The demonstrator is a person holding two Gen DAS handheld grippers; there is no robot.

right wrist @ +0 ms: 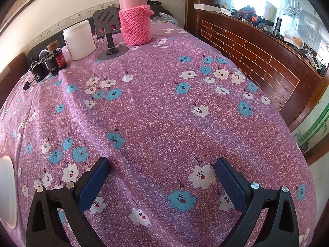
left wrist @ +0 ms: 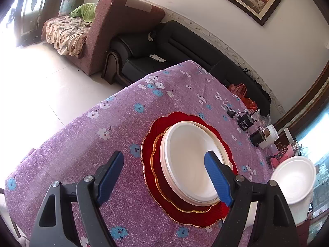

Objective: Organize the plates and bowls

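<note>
Plates [left wrist: 195, 164] sit nested, largest lowest, for stability; white bowl [left wrist: 294, 177] perhaps awaits right; left gripper [left wrist: 164, 164] and right gripper [right wrist: 162, 170] gape empty.

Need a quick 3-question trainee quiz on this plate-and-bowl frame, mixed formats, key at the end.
1. True or false: the white plate lies directly on the tablecloth.
2. Multiple choice: the left gripper is a) open and holding nothing, b) shut on the white plate, c) shut on the white bowl.
3. Fill in: in the right wrist view, the pink flask wears a knitted ____.

Key
1. False: it sits on a stack, with the red scalloped plate lowest.
2. a
3. sleeve
</note>
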